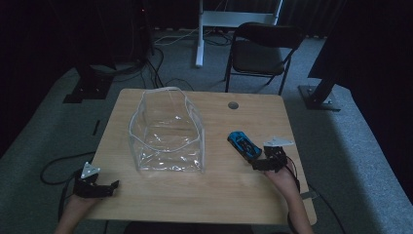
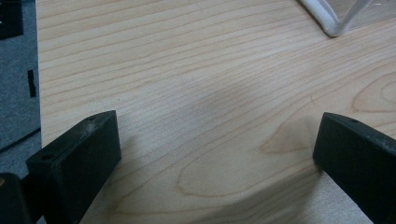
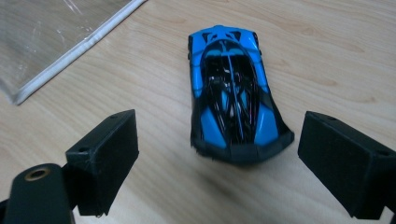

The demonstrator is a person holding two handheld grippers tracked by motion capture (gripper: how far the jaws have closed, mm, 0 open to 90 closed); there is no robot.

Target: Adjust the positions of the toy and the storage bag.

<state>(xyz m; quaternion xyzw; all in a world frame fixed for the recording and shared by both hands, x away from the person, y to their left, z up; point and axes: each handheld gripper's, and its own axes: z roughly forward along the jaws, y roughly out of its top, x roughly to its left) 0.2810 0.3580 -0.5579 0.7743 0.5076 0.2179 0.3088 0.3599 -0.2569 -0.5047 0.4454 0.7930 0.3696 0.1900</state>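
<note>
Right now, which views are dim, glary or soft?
High view: dim, dark room, glare streaks on the clear plastic zip bag. Right gripper view: bright, the blue and black toy car sharp, the open jaws slightly soft. Left gripper view: evenly lit light wooden table, jaw shadows faint.

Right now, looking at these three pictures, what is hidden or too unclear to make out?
- Wheels and underside of the small blue and black toy car: right gripper view, hidden by its own body.
- Most of the clear plastic zip pouch: left gripper view, cut off by the top edge.
- The right hand-held gripper and its gap to the car: high view, too dim and small.
</note>
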